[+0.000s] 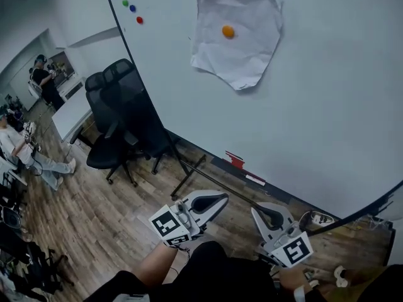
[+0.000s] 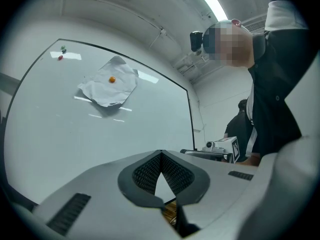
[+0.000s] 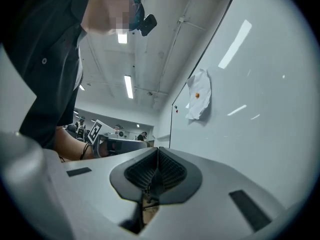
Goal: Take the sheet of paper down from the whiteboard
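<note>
The whiteboard (image 1: 327,124) fills most of the head view, standing on a wooden floor (image 1: 94,212). Two black office chairs (image 1: 116,124) sit just beside its left edge.

The sheet of paper (image 1: 236,36) is crumpled. It hangs high on the whiteboard, pinned flat against it by an orange magnet (image 1: 228,31) near its middle.

Low in the head view, well below the sheet, are the two grippers. The left gripper (image 1: 217,200) is clenched with nothing between its jaws. Its own view shows the ribbed pads (image 2: 150,174) meeting at the tip, with the board and sheet far ahead. The right gripper (image 1: 258,211) is likewise closed and empty, its pads (image 3: 170,171) pressed together, and the sheet appears up on the board to its right.

A red marker (image 1: 235,160) lies on the whiteboard's bottom ledge.

Green (image 1: 125,3), blue (image 1: 132,8) and red (image 1: 140,20) magnets cluster near the top left corner.
</note>
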